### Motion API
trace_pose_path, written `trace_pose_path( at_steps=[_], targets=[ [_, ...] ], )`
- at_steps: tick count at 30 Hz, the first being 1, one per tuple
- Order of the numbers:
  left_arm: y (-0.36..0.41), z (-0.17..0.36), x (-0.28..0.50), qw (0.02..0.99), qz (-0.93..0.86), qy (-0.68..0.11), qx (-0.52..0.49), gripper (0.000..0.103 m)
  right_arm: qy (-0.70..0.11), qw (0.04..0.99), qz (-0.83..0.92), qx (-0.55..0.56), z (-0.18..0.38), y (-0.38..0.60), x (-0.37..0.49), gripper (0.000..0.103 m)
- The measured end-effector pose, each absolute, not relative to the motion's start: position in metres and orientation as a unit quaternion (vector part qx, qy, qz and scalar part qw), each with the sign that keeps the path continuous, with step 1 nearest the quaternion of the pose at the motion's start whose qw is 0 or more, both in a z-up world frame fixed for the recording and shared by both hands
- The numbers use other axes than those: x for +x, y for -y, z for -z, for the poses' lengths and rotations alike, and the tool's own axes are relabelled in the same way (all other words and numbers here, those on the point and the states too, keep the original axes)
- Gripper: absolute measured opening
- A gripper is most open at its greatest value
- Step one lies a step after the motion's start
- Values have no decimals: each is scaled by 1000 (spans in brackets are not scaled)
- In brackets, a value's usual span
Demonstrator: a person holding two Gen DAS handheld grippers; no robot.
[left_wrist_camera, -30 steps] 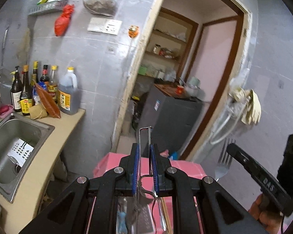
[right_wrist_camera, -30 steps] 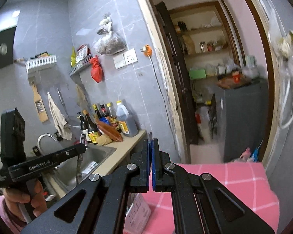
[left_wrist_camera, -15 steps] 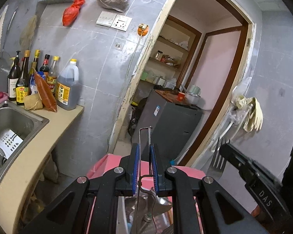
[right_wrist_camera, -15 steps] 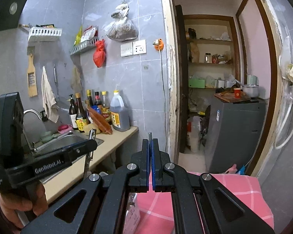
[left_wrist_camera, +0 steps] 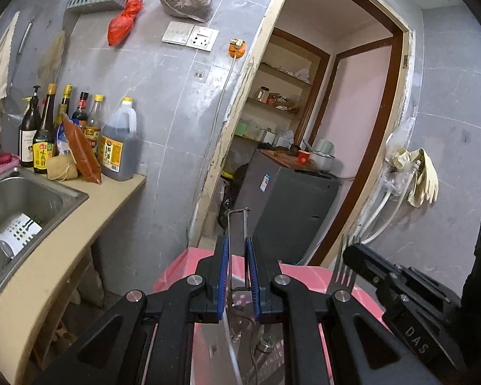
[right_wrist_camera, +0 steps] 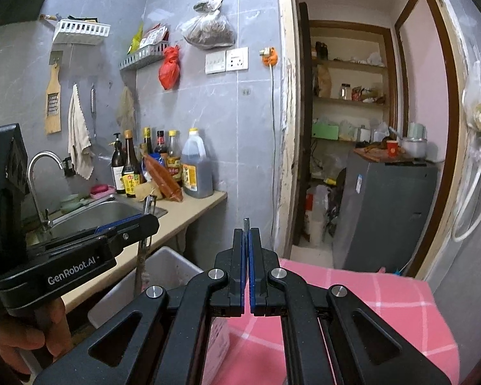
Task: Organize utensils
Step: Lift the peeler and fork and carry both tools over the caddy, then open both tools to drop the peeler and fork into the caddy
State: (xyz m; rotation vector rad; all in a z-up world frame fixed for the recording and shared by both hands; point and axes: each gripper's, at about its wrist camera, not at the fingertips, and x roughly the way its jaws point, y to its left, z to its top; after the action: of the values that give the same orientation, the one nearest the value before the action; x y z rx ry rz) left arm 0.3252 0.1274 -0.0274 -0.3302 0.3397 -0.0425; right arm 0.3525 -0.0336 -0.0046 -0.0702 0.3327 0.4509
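My left gripper (left_wrist_camera: 237, 250) is shut on a metal peeler (left_wrist_camera: 237, 224) whose wire frame sticks up between the blue pads. It also shows from the side in the right wrist view (right_wrist_camera: 147, 221), with the peeler (right_wrist_camera: 144, 247) hanging through it. My right gripper (right_wrist_camera: 247, 234) is shut on a fork; only a thin metal edge (right_wrist_camera: 246, 223) shows between its pads. In the left wrist view the right gripper (left_wrist_camera: 352, 252) holds the fork (left_wrist_camera: 344, 272) tines down. Both are raised above the pink checked table (right_wrist_camera: 368, 304).
A grey-white bin (right_wrist_camera: 166, 272) stands at the table's left edge. A beige counter (left_wrist_camera: 67, 240) with a steel sink (left_wrist_camera: 22, 208) and several sauce bottles (left_wrist_camera: 118, 147) lies left. A doorway with a grey cabinet (right_wrist_camera: 388, 211) is ahead.
Both grippers have risen and tilted upward from the table. The right gripper with the fork has come closer to the left one. Both grips are unchanged.
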Motion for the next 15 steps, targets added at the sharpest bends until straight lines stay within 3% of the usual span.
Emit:
trace_pose_path(
  at_steps=[15],
  targets=[
    [-134,39,310,955,61,-223,-184,13,-193,941,-278,8,15,45,341,6]
  ],
)
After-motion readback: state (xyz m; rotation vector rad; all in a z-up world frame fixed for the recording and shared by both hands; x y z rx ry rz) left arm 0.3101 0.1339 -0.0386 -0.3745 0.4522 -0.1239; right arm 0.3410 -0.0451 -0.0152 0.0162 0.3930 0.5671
